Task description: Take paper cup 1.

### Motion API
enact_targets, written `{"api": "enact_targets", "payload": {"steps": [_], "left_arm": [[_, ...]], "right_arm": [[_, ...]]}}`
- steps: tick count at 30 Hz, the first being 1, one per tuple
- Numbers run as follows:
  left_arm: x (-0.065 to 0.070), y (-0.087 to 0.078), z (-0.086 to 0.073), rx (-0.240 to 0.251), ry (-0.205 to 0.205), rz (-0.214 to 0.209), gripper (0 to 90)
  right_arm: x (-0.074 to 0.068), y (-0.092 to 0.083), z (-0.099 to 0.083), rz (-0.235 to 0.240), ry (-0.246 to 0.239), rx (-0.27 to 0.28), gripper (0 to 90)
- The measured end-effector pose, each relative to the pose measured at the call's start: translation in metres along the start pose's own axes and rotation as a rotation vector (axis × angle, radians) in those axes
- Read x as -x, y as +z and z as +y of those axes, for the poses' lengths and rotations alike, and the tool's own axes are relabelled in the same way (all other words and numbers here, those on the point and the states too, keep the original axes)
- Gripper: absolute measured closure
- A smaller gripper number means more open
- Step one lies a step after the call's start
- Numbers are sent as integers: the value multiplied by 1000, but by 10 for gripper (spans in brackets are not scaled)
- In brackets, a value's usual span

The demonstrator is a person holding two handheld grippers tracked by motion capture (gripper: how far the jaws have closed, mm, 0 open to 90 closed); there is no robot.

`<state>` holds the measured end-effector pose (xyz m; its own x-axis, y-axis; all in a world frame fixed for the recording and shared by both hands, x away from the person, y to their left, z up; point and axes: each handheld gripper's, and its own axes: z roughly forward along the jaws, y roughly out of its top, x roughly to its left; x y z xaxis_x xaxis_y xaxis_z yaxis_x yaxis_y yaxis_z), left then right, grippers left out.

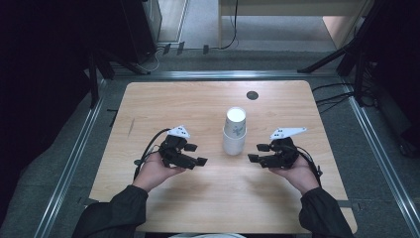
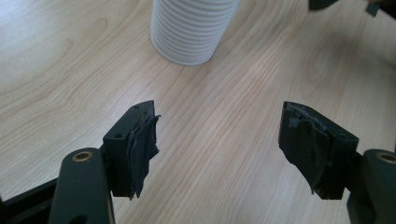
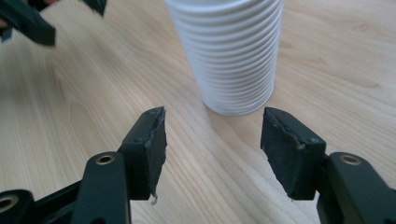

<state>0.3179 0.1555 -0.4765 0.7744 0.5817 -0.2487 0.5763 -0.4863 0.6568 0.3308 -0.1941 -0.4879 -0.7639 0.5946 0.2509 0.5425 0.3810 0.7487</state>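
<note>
Two dark-sleeved forearms enter from the bottom of the high view, each hand gripping a black two-jaw tool above a pale wooden tabletop (image 1: 148, 104). Left tool (image 1: 194, 154) sits to the left of a tall stack of white ribbed paper cups (image 1: 234, 132), and the right tool (image 1: 257, 152) sits to the right of it; both point inward at the stack's lower part, near it but apart from it. Each tool carries a grey three-cornered plate on top and trails a black cable.

From the left gripper view, the left tool (image 2: 217, 135) has its jaws parted with bare wood between them and nothing held; worn dark tape covers its pads. The cup stack (image 2: 189, 28) stands beyond the jaw tips, untouched.

From the right gripper view, the right tool (image 3: 213, 142) also has its jaws parted and empty, and the cup stack (image 3: 231, 51) stands upright just past the tips, not touching them.

Near the tabletop's far edge lies a small dark round disc (image 1: 252, 95). Grey floor and black stands surround the tabletop.
</note>
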Motion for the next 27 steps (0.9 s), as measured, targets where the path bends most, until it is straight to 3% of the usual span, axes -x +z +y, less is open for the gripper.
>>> {"api": "enact_targets", "payload": {"steps": [4,6,10,13,17,21,27], "left_arm": [[0,0,0,-8,20,5,280],[1,-1,0,4,35,10,275],[2,0,0,12,57,23,275],[1,1,1,10,56,15,275],[1,2,2,9,57,15,275],[1,2,1,10,48,8,275],[1,-2,-2,11,51,2,275]], "right_arm": [[4,-4,-1,-10,2,9,435],[4,-5,-2,-44,-16,-6,442],[6,-6,-3,-18,-4,-36,444],[7,-6,-3,10,-8,-29,503],[8,-6,-3,31,-15,-23,511],[6,-5,-4,35,-40,-31,523],[-2,-3,-4,41,-123,-39,527]]}}
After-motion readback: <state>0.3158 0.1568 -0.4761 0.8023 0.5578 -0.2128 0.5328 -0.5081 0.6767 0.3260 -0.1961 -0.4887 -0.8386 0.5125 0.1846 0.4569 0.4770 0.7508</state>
